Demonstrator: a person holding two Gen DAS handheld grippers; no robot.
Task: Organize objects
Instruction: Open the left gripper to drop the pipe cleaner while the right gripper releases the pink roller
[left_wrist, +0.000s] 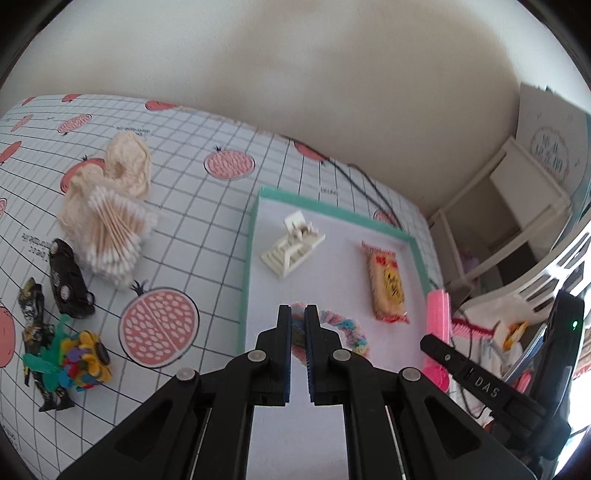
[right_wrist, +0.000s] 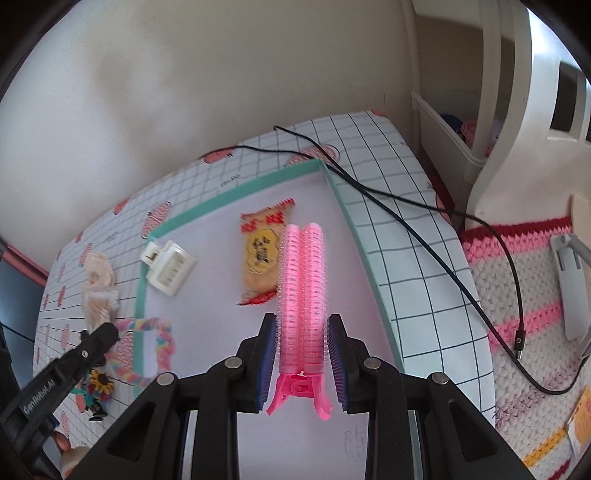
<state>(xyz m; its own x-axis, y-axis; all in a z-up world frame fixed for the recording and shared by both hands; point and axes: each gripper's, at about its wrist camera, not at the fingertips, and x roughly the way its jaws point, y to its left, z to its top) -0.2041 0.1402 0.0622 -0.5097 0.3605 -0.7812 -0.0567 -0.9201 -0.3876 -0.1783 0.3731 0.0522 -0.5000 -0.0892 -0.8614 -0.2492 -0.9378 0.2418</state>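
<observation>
Left of the tray, loose on the table (left_wrist: 207, 229): a toy car (left_wrist: 68, 278), a bundle of cotton swabs (left_wrist: 118, 236) — light, likely to scatter if pinched at the ends; best taken across the middle.

Tray (left_wrist: 255, 236), teal rim low but enough to catch a dragged item; inside it a white clip (left_wrist: 291, 243), a snack packet (left_wrist: 388, 288) and a pastel braided loop (left_wrist: 343, 325). Open floor remains in the tray's near part.

Left gripper (left_wrist: 298, 314) — fingers nearly pressed together, over the loop's near edge; whether they pinch it, cannot tell. Loop looks soft, limp.

Right gripper (right_wrist: 301, 332) clamps a pink roller clip (right_wrist: 302, 288) by its lower barrels, above the tray beside the packet. Looks light and bristly, so grippy. A black cable (right_wrist: 424, 229) crosses the tray's far right corner — snag risk.
</observation>
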